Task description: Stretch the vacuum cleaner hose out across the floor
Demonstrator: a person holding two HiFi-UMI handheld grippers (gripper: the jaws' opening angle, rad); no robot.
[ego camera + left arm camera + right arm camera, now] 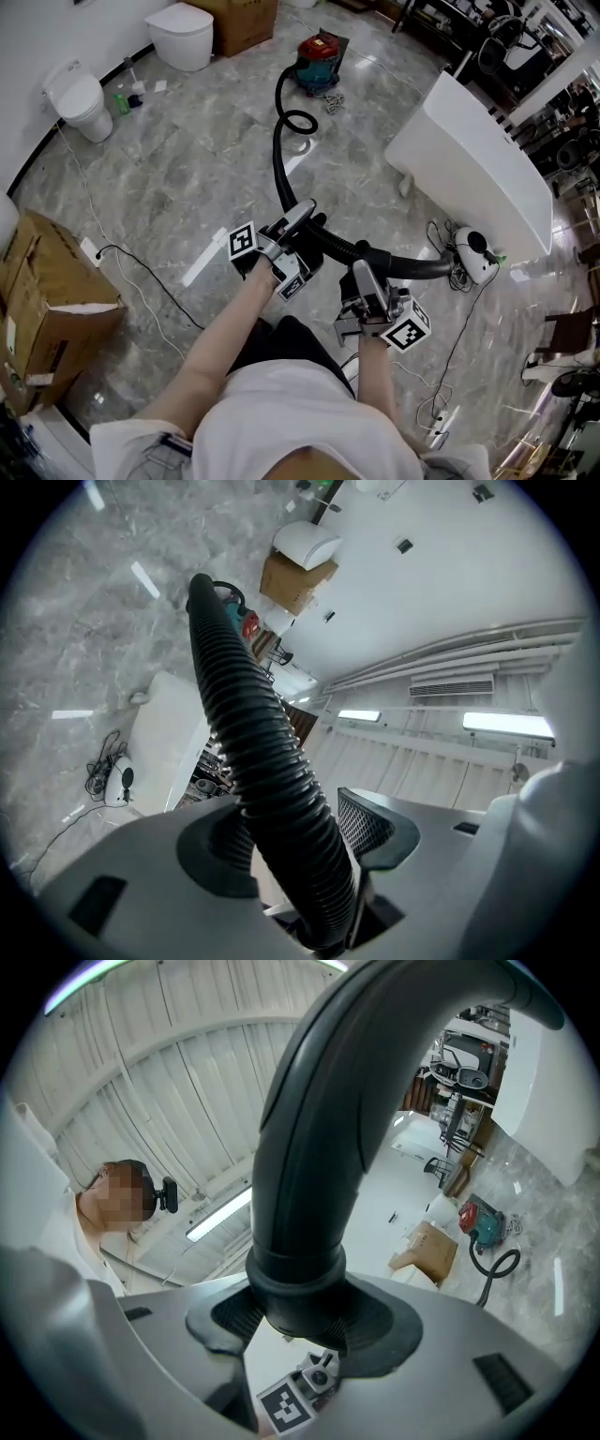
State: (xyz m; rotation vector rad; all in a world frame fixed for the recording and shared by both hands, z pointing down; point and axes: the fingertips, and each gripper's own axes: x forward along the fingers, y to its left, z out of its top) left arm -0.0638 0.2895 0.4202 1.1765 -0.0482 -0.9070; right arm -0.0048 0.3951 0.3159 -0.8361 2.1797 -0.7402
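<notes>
— What does only the head view give?
— The white bathtub [487, 178] at the right, the red vacuum cleaner [317, 58] far across the floor, and the black hose [279, 159] running from it through one loop on the floor to both grippers.
— And the gripper views?
— The left gripper [298, 832] stands wide, pads against the ribbed stretch. The right gripper [300, 1321] clamps the smooth curved end at its collar.
— Anything unclear?
— From above the jaws are hard to make out. The right gripper view cuts off the curved end's tip.

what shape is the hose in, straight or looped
Looped, not straight: the hose curls into a ring on the floor near the vacuum cleaner.
</notes>
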